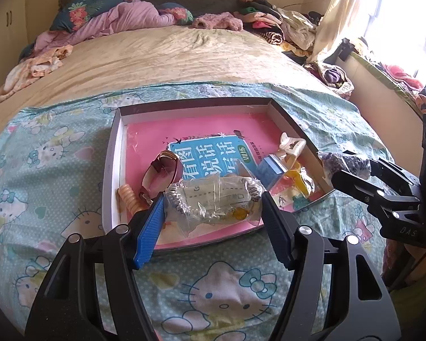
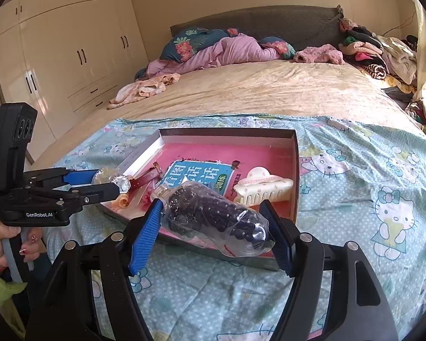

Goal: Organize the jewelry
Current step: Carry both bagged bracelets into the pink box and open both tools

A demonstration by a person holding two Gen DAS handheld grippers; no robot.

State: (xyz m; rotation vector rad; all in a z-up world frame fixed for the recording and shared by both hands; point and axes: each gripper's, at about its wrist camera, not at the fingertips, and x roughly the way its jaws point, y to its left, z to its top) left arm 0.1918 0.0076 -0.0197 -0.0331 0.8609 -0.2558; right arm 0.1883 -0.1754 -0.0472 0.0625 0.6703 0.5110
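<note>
A shallow box with a pink liner and a blue booklet lies on the Hello Kitty sheet. My left gripper is shut on a clear bag with a silver bracelet, held above the box's near side. My right gripper is shut on a clear bag of dark beads, held above the box's near right corner; it shows at the right edge of the left wrist view. In the box lie a red-strap watch, an orange coil hair tie, a cream hair claw and a yellow item.
The box sits on a Hello Kitty sheet across a beige bed. Pillows and clothes are piled at the headboard. Wardrobes stand left; a window and curtain are on the right.
</note>
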